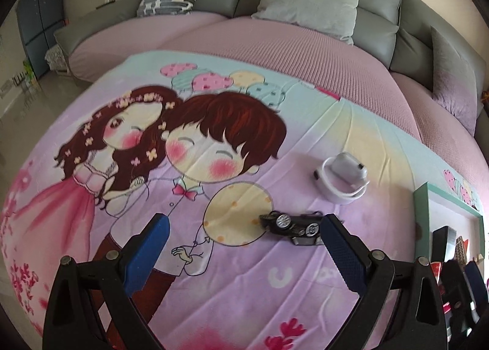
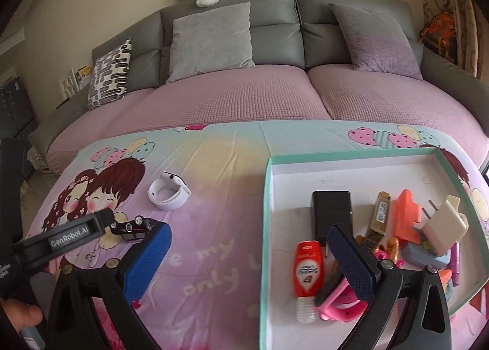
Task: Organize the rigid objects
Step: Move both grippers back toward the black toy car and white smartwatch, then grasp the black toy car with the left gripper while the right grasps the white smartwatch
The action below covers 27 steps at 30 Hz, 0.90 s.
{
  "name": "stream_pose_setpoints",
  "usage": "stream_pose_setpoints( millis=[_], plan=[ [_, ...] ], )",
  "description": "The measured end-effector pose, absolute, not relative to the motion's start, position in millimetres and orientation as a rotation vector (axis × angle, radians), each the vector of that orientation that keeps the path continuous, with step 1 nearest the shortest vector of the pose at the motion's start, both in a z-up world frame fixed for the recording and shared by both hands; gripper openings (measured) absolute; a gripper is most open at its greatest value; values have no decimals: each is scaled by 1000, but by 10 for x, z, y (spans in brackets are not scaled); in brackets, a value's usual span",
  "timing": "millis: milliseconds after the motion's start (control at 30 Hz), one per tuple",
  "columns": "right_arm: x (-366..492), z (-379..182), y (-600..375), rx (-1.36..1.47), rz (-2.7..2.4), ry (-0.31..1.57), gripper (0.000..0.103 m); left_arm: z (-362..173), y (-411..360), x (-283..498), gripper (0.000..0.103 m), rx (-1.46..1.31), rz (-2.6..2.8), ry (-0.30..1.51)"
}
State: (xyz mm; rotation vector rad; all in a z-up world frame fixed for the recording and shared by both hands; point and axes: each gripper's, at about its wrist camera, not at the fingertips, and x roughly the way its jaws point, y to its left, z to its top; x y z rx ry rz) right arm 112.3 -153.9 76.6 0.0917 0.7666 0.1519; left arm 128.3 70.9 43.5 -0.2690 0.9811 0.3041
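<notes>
- We hold the left gripper (image 1: 244, 231) with jaws spread wide and nothing between them; the toy car (image 1: 292, 224) lies on the blanket (image 1: 232, 289) just beside its right finger, toward the tips.
- We hold the right gripper (image 2: 249, 241) equally wide and empty, straddling the near left wall of the tray (image 2: 264, 227).
- The watch (image 2: 168, 191) lies on the blanket beyond the car, apart from it.
- The tray already holds a red tube (image 2: 307, 270), a black box (image 2: 331, 212) and other small items.
- For a clean pick, we judge it best to shift the left gripper rightward until the car sits centred between the pads.
- We close across the car's narrow body, not its wheels, which may roll.
- We place into the bare rear part of the tray.
</notes>
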Motion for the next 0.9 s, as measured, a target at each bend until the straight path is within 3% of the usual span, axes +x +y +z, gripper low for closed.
stream_pose_setpoints(
  millis=[900],
  plan=[
    [1692,949,-1316,88,237,785,103,147,464,1487,99,-306,82,976]
  ],
)
